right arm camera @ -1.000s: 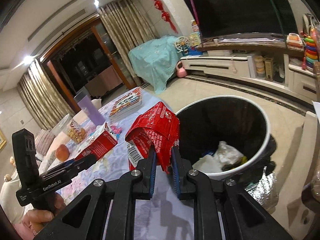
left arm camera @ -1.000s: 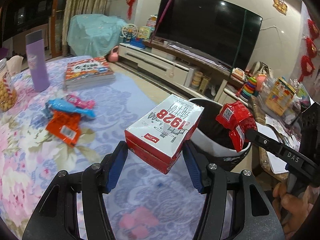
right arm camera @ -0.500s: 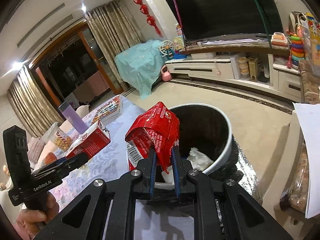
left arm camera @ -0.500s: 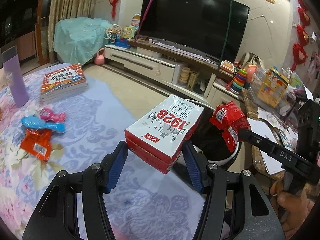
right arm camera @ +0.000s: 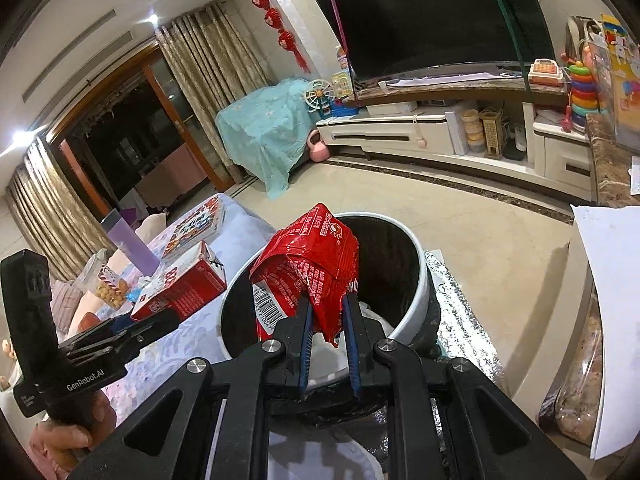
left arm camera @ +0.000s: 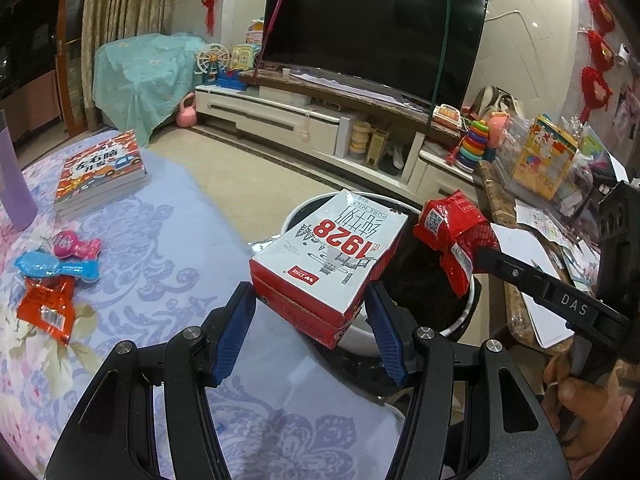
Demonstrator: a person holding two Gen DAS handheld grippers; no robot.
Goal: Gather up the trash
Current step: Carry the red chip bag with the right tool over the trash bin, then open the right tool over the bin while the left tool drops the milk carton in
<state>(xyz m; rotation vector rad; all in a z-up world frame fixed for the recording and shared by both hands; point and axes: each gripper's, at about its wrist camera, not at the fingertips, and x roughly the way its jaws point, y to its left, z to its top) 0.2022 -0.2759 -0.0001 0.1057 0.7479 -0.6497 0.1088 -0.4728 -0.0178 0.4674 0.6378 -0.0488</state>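
Observation:
My left gripper [left arm camera: 310, 316] is shut on a red and white milk carton [left arm camera: 332, 264] and holds it at the near rim of a round white bin [left arm camera: 298, 210] with a black liner. The carton also shows in the right wrist view [right arm camera: 182, 284]. My right gripper [right arm camera: 326, 312] is shut on a crumpled red snack wrapper [right arm camera: 310, 264] and holds it over the bin's opening [right arm camera: 416, 248]. The wrapper shows in the left wrist view [left arm camera: 450, 232] too. White trash lies inside the bin. More wrappers, red [left arm camera: 46, 308], blue [left arm camera: 56, 266] and pink [left arm camera: 76, 245], lie on the table.
The table has a floral blue cloth [left arm camera: 160, 240]. A stack of books [left arm camera: 100, 172] and a purple bottle [left arm camera: 10, 176] stand at its far side. A snack jar [right arm camera: 106, 286] stands beside the bottle. A counter with papers [left arm camera: 532, 264] is right of the bin.
Both grippers have moved toward the bin with their loads. The wrapper now hangs over the bin's opening and the carton is at its rim.

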